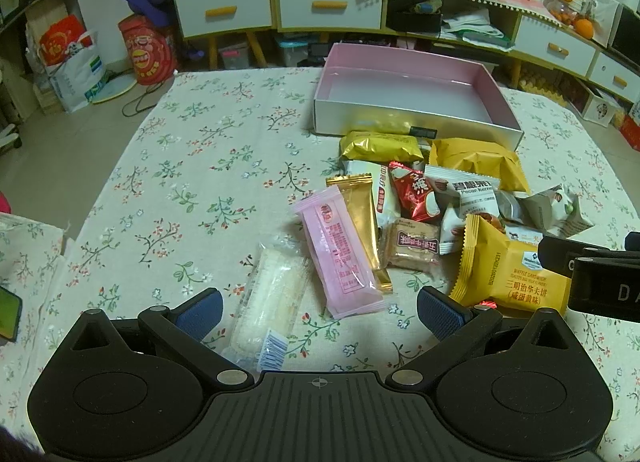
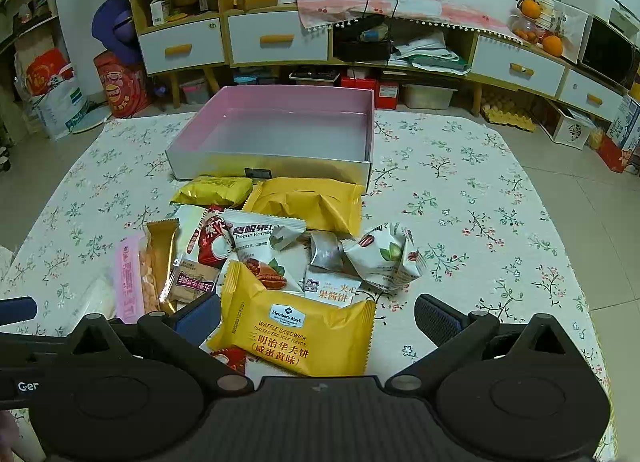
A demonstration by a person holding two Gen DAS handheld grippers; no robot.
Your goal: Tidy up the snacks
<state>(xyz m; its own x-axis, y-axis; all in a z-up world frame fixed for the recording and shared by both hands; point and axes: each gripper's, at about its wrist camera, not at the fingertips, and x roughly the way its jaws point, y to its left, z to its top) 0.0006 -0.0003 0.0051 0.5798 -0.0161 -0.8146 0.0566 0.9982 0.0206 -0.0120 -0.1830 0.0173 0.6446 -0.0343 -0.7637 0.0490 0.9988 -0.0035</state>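
Hovering spread over the worktop [image 2: 480, 189], your right gripper [image 2: 318, 316] straddles the yellow waffle packet [image 2: 292, 336]; lower squarely, pinch its middle, then lift toward the pink box [image 2: 280, 133]. Left gripper [image 1: 320, 312] waits spread.

A table covered with a floral tablecloth [image 1: 192, 165] fills the middle of both views. An open box with a pink lining [image 1: 412, 101] rests on it in the upper centre, and just below its near wall a loose pile of wrapped snacks [image 1: 432, 201] lies on the cloth. A pink packet [image 1: 340, 254] and a clear-wrapped white snack [image 1: 268, 298] lie at the pile's lower left, and a yellow waffle sandwich packet [image 2: 296, 334] lies at its lower edge.
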